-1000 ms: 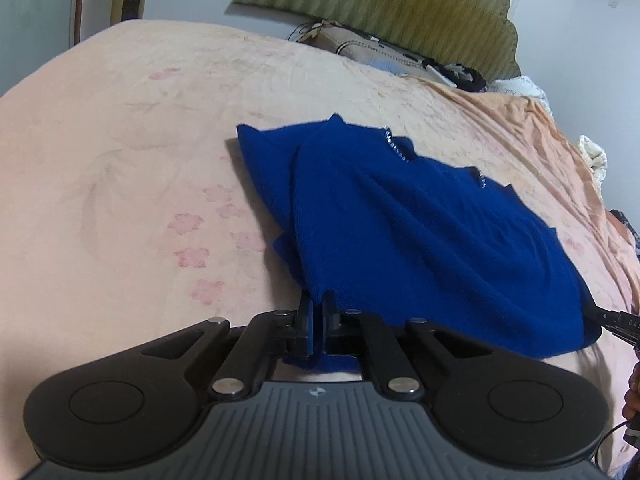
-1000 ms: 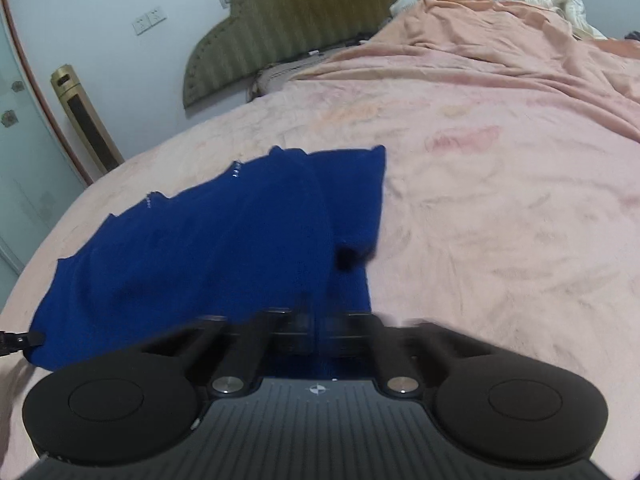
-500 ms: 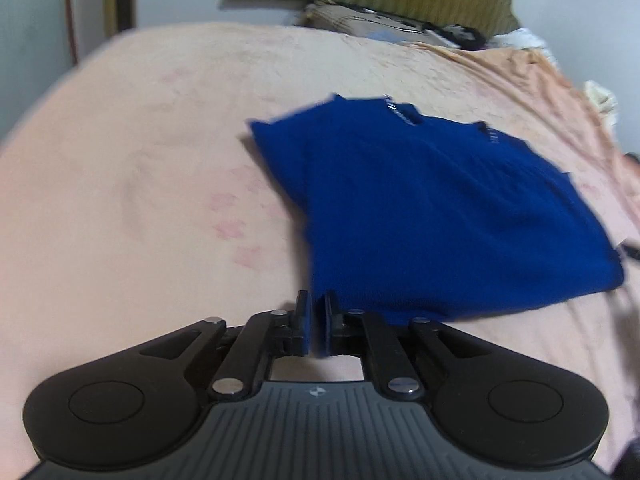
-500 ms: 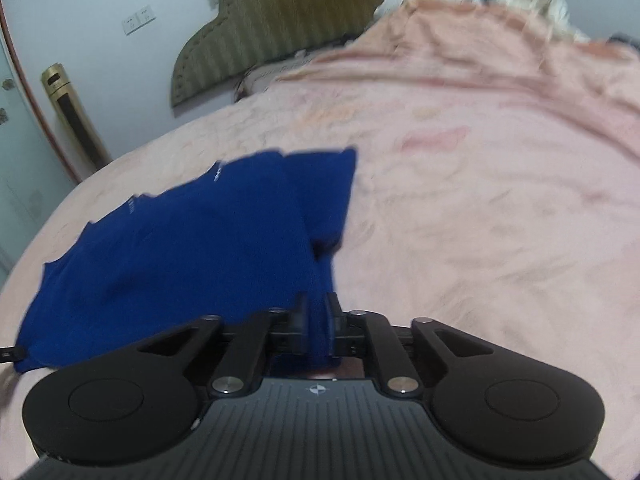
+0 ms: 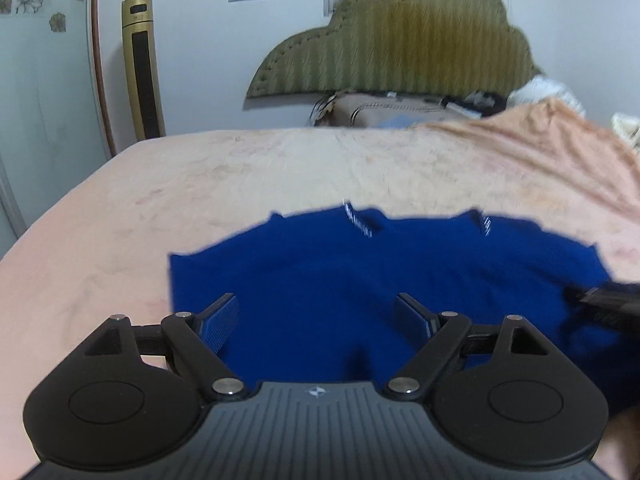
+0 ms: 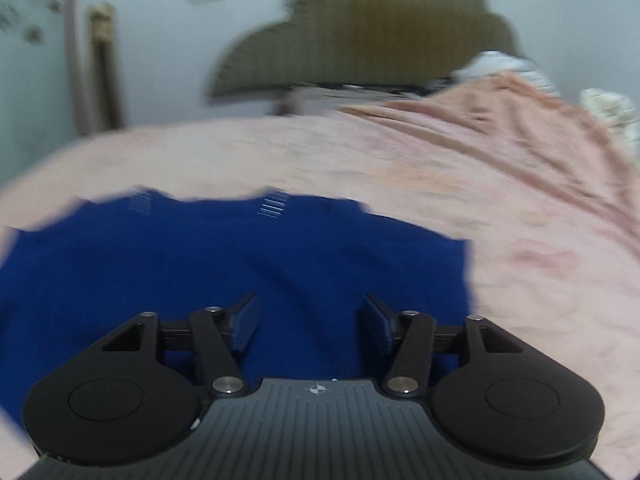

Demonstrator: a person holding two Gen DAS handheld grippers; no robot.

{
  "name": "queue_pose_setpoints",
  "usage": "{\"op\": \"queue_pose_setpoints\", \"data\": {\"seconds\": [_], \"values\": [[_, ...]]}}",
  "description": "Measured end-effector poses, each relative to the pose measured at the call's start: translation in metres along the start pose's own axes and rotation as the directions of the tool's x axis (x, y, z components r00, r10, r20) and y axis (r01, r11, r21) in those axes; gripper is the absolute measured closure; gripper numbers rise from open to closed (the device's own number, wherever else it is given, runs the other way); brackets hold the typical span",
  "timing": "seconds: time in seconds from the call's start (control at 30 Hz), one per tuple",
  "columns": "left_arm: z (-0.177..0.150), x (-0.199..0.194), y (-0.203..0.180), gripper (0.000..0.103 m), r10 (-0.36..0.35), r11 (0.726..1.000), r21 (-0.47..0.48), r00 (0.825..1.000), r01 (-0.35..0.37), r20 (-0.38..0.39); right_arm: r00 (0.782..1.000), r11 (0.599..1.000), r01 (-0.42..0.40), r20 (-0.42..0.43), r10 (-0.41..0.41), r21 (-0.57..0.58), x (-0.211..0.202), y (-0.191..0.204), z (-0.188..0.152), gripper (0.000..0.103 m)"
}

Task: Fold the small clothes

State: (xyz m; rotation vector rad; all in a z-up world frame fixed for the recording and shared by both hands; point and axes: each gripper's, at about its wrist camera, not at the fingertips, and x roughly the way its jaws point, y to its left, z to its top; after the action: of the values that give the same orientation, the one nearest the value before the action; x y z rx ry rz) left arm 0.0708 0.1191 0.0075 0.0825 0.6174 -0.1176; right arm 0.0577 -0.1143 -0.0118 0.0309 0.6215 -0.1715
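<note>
The left gripper (image 5: 316, 314) and the right gripper (image 6: 309, 322) both hang with fingers spread apart, gripping nothing. The deep-blue knitted garment (image 5: 360, 280) lies directly ahead beneath both, seemingly folded, on the pink floral bedspread (image 5: 200, 184).

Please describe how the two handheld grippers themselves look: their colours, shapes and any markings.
Both look alike. The left gripper and the right gripper each have a dark grey ribbed body with a small white emblem, two round black lobes, black link arms with silver pivot pins, and flat blue pads on the fingers. The right view is blurred, so fine detail is unclear.
</note>
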Motion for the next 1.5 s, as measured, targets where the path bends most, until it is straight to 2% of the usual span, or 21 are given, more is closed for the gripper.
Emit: {"op": "queue_pose_setpoints", "data": {"seconds": [0.03, 0.07, 0.1, 0.2, 0.27, 0.3, 0.33, 0.47, 0.6, 0.77, 0.9, 1.0, 1.03, 1.1, 1.2, 1.33, 1.5], "values": [[-0.006, 0.01, -0.006, 0.018, 0.022, 1.0, 0.006, 1.0, -0.021, -0.021, 0.999, 0.999, 0.042, 0.006, -0.042, 0.01, 0.004, -0.005, -0.001, 0.034], [-0.011, 0.019, -0.009, 0.018, 0.036, 0.999, 0.004, 0.998, -0.036, -0.045, 0.998, 0.997, 0.061, 0.017, -0.062, 0.042, 0.007, -0.013, -0.004, 0.028], [-0.017, 0.028, -0.01, 0.018, 0.046, 0.999, -0.006, 0.997, -0.046, -0.07, 0.998, 0.995, 0.059, 0.022, -0.061, 0.082, 0.007, -0.022, -0.007, 0.017], [-0.028, 0.028, -0.012, 0.014, 0.073, 0.997, -0.011, 0.997, -0.073, -0.034, 1.0, 0.983, 0.0, 0.024, -0.005, 0.185, 0.009, -0.042, -0.012, 0.013], [-0.03, 0.028, -0.014, 0.014, 0.092, 0.996, 0.012, 0.996, -0.091, -0.023, 1.0, 0.986, -0.001, 0.016, -0.002, 0.168, 0.011, -0.039, -0.013, 0.008], [-0.032, 0.027, -0.015, 0.013, 0.097, 0.995, 0.016, 0.995, -0.097, -0.015, 1.0, 0.99, 0.011, 0.01, -0.012, 0.142, 0.012, -0.033, -0.012, 0.001], [-0.033, 0.027, -0.016, 0.013, 0.102, 0.995, 0.017, 0.995, -0.102, -0.009, 1.0, 0.994, 0.023, 0.002, -0.023, 0.107, 0.014, -0.027, -0.011, 0.0], [-0.035, 0.026, -0.016, 0.012, 0.111, 0.994, 0.021, 0.994, -0.111, -0.001, 0.998, 0.998, 0.059, -0.007, -0.059, 0.03, 0.014, -0.016, -0.011, 0.0], [-0.035, 0.027, -0.017, 0.011, 0.107, 0.994, 0.017, 0.994, -0.107, 0.0, 0.999, 0.997, 0.029, -0.02, -0.028, 0.074, 0.015, -0.025, -0.011, 0.0], [-0.035, 0.027, -0.015, 0.011, 0.1, 0.995, 0.01, 0.995, -0.1, -0.002, 0.999, 0.997, 0.037, -0.029, -0.036, 0.062, 0.017, -0.022, -0.012, 0.0], [-0.035, 0.027, -0.014, 0.011, 0.091, 0.996, 0.0, 0.996, -0.091, -0.004, 1.0, 0.994, -0.001, -0.024, 0.004, 0.112, 0.013, -0.031, -0.013, 0.001], [-0.036, 0.027, -0.013, 0.01, 0.085, 0.996, -0.006, 0.996, -0.085, -0.006, 0.997, 0.985, 0.069, 0.002, -0.071, 0.161, -0.013, -0.03, -0.02, 0.0], [-0.036, 0.028, -0.013, 0.01, 0.085, 0.996, -0.006, 0.996, -0.085, -0.007, 0.996, 0.985, 0.078, 0.02, -0.082, 0.154, -0.026, -0.026, -0.023, 0.0], [-0.035, 0.028, -0.013, 0.01, 0.085, 0.996, -0.006, 0.996, -0.085, -0.006, 0.998, 0.994, 0.042, 0.042, -0.046, 0.097, -0.044, -0.012, -0.03, 0.0], [-0.035, 0.027, -0.012, 0.009, 0.081, 0.997, -0.01, 0.997, -0.081, -0.006, 1.0, 1.0, -0.002, 0.023, 0.002, -0.018, -0.057, 0.014, -0.038, 0.0], [-0.036, 0.028, -0.011, 0.008, 0.073, 0.997, -0.02, 0.997, -0.073, -0.008, 0.998, 0.992, 0.054, -0.03, -0.058, -0.118, -0.052, 0.034, -0.046, 0.0], [-0.036, 0.029, -0.011, 0.002, 0.066, 0.998, -0.024, 0.998, -0.066, -0.015, 0.999, 0.999, 0.022, -0.044, -0.023, -0.024, -0.047, 0.024, -0.051, 0.0]]}}
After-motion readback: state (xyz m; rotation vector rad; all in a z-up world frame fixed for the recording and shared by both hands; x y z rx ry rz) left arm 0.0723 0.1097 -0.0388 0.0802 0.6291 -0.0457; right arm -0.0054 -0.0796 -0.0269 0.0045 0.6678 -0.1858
